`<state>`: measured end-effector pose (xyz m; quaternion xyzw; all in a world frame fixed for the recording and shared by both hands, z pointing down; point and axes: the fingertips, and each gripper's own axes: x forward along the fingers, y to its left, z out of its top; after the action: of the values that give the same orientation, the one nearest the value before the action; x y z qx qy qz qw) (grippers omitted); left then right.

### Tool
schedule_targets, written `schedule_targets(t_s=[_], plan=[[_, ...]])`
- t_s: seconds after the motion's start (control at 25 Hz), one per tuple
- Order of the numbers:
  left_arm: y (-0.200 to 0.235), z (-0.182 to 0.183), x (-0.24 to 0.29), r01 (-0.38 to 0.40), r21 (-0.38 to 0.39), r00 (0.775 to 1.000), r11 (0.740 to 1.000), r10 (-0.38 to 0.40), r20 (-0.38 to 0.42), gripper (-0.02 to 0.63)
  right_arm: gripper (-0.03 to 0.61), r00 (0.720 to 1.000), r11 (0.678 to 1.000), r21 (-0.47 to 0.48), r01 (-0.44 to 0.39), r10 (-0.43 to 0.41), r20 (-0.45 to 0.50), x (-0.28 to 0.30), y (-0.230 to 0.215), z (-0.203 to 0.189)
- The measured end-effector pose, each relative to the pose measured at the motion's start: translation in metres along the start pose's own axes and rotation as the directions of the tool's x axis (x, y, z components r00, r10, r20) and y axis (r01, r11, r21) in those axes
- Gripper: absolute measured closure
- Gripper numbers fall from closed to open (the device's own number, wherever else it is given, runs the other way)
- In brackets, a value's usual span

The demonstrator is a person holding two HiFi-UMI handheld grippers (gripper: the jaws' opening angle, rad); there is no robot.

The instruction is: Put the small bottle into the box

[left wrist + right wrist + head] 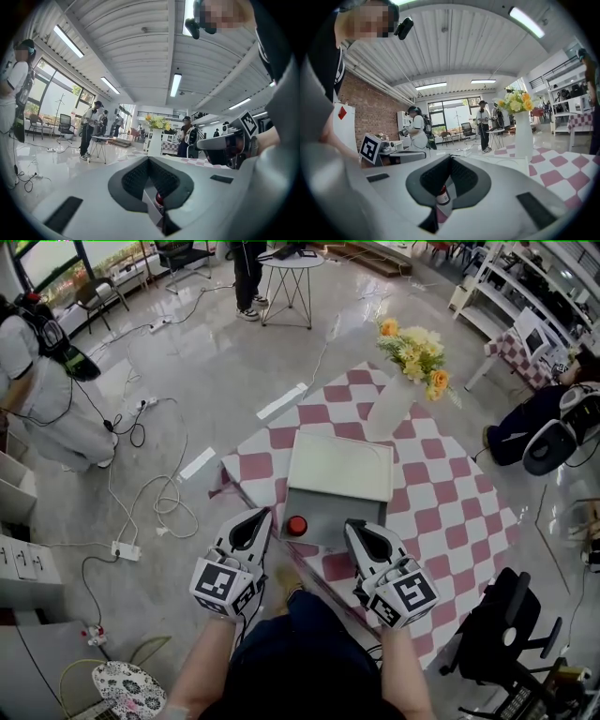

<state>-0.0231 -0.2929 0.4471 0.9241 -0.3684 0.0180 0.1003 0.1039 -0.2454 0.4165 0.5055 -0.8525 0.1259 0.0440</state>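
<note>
Here the left gripper (258,521), jaws pressed together on nothing, flanks the small bottle (296,525), upright on the checked table (450,512) at the near left corner of the box (337,470); the right gripper (358,531), likewise closed and empty, sits just right, seemingly poised before any pick

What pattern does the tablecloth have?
Dark pink and white checks; the tablecloth shows best in the head view.

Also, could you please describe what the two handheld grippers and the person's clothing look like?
Both the left gripper and the right gripper have smooth white shells with a dark, ridged, teardrop-shaped hollow at the jaws. Each carries a cube of black-and-white square markers. The person wears dark clothing.
</note>
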Motion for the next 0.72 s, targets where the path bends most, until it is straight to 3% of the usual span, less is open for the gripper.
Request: schedule_targets(t_s=[0.72], plan=[[-0.002,0.032,0.011,0.018,0.027,0.999,0.999,-0.019,0.038,0.612,0.575,0.990,0.993,-0.046,0.110,-0.105,0.097,-0.025,-0.025,0.041]])
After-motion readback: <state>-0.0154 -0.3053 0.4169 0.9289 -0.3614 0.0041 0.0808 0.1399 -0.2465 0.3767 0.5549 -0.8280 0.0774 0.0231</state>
